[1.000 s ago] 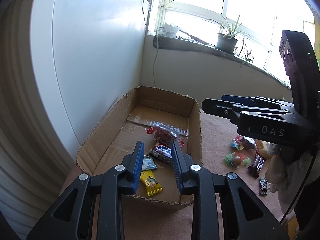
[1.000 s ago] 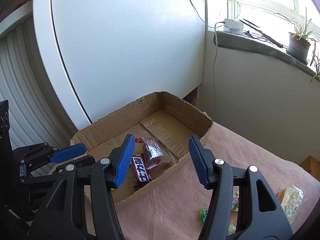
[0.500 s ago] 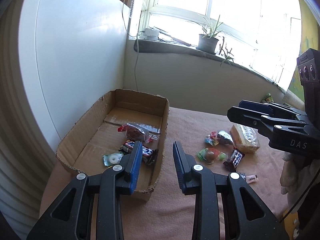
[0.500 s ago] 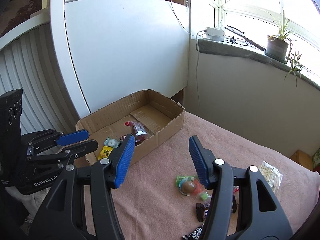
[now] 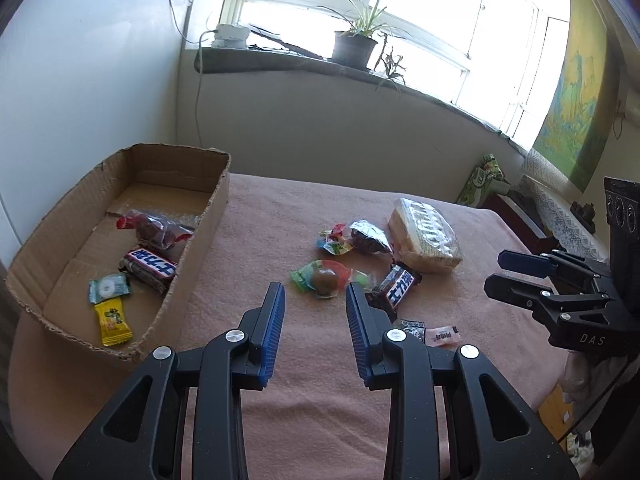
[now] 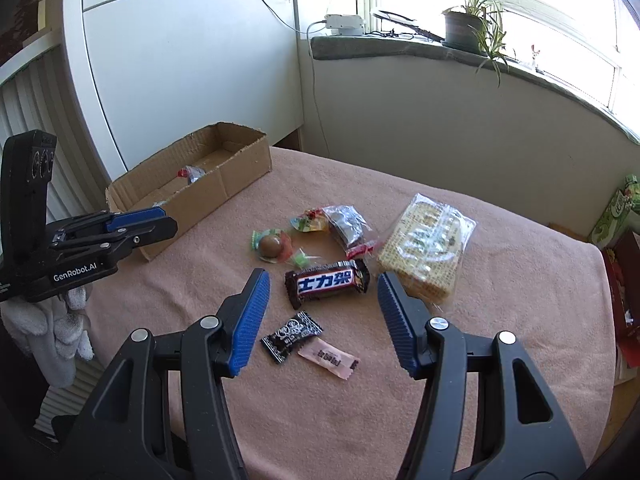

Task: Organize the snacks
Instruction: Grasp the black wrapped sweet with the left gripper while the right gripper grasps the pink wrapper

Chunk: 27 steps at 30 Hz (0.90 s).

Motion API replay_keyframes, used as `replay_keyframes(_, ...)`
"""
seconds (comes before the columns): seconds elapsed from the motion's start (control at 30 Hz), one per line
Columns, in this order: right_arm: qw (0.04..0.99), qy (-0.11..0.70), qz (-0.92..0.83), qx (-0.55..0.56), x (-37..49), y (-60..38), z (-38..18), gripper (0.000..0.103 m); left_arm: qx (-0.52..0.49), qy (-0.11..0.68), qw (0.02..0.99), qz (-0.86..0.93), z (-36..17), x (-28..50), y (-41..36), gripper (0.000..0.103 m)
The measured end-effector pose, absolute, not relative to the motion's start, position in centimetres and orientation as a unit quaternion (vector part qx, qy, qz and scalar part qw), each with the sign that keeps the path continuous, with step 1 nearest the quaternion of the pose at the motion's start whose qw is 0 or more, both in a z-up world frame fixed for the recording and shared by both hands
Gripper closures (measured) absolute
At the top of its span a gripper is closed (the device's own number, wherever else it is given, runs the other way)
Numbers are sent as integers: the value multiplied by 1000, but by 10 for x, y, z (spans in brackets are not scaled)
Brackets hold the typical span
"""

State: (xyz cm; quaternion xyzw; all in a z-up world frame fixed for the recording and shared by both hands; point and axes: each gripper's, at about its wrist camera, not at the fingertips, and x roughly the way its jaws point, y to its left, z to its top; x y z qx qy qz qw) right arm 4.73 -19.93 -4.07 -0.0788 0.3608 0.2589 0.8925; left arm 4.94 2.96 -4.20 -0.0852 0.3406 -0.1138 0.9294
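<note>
My pink-covered table (image 6: pixel 400 420) carries a cardboard box (image 6: pixel 224 188) far left, loose snacks mid-table, a cracker pack (image 6: pixel 424 248) right.

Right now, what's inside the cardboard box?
Cardboard box holds a red-ended clear packet, Snickers bar, green mint candy and yellow candy. Its near wall hides some floor.

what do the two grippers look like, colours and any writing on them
Both are matte black plastic with blue ribbed pads on the fingers and silver rivets at the joints. The left gripper carries white "GenRobot.AI" lettering on its side, seen from the right wrist view. The right gripper is marked "DAS", seen from the left wrist view. A white glove shows at each handle, and a thin black cable hangs below the right one.
</note>
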Motion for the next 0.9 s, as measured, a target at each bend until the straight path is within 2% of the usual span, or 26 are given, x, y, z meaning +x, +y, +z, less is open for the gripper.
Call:
replay_keyframes(0.4, 845, 407, 310, -157, 44, -207, -100, 45, -72, 400, 896, -182, -73, 58, -32, 73)
replay_keyframes(0.47, 840, 413, 312, -164, 47, -206, -107, 54, -68, 410, 889, -191, -78, 60, -40, 73)
replay_keyframes(0.53, 832, 419, 320, -171, 50, -205, -112, 56, -61, 419, 885, -194, -83, 63, -48, 73)
replay_keyframes(0.9, 815, 416, 342, -214, 58, -196, -125, 57, -29, 444, 875, -191, -100, 75, -71, 73)
